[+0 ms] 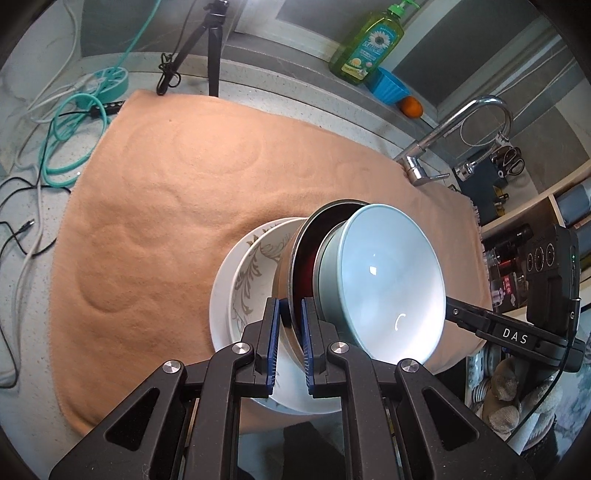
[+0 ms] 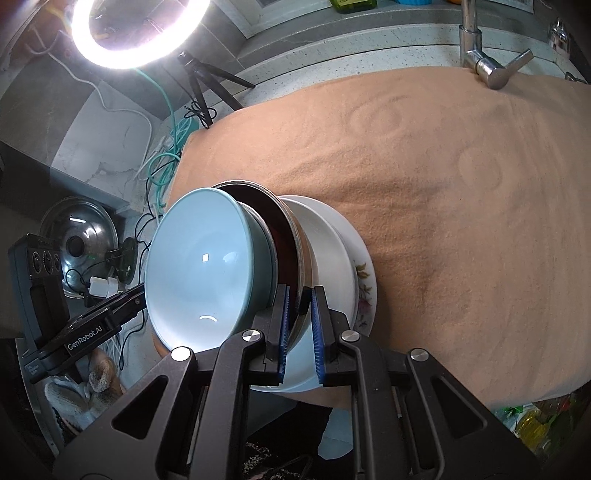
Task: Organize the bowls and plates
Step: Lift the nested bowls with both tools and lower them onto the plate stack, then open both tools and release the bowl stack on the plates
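Note:
A light blue bowl (image 1: 384,280) (image 2: 203,269) sits nested in a dark red bowl with a metal rim (image 1: 308,240) (image 2: 282,229). My left gripper (image 1: 290,332) is shut on the near rim of the dark red bowl. My right gripper (image 2: 300,325) is shut on the opposite rim of the same bowl. Both bowls hang just over a white bowl (image 1: 255,266) (image 2: 327,247) that rests on a floral plate (image 1: 221,295) (image 2: 365,280). Whether the dark bowl touches the white one is hidden. Each view shows the other gripper's fingers (image 1: 461,314) (image 2: 125,299) reaching in behind the blue bowl.
A peach towel (image 1: 166,184) (image 2: 461,192) covers the counter under the dishes. A faucet (image 1: 443,136) (image 2: 484,62) stands at its far edge. A green soap bottle (image 1: 369,44), a blue cup (image 1: 388,85), an orange (image 1: 412,107), a tripod (image 1: 212,48), cables (image 1: 66,140) and a ring light (image 2: 136,33) lie beyond.

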A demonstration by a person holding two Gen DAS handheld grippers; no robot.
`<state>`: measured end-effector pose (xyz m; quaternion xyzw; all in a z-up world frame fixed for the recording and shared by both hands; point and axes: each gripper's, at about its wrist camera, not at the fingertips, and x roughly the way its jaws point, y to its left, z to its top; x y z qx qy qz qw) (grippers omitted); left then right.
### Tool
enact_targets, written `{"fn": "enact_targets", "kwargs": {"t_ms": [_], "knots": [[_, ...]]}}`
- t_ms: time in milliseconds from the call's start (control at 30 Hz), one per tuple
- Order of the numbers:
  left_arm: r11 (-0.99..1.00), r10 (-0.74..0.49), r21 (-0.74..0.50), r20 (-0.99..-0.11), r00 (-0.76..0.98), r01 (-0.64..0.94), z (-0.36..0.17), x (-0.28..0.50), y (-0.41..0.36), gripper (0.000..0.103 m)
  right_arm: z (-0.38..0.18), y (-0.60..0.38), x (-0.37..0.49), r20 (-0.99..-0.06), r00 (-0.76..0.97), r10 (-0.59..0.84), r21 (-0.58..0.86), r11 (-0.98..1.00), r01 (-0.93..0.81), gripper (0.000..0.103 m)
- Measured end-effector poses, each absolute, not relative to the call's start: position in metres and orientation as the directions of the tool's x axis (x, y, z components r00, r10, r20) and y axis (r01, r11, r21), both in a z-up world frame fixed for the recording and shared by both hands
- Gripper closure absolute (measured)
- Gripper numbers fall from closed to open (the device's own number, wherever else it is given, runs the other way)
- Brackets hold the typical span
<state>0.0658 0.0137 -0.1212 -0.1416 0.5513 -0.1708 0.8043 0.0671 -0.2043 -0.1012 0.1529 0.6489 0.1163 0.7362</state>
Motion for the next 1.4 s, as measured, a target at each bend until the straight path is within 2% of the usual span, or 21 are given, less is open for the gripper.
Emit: {"fn": "enact_targets", "kwargs": {"t_ms": [1400], "knots": [[0.915, -0.404, -0.376, -0.844, 0.353, 0.148, -0.118, 0.061, 0.018, 0.092, -0.099, -0.19, 0.055, -0.934, 0.167, 0.315, 0.309, 0.949, -0.06, 0.09]]}}
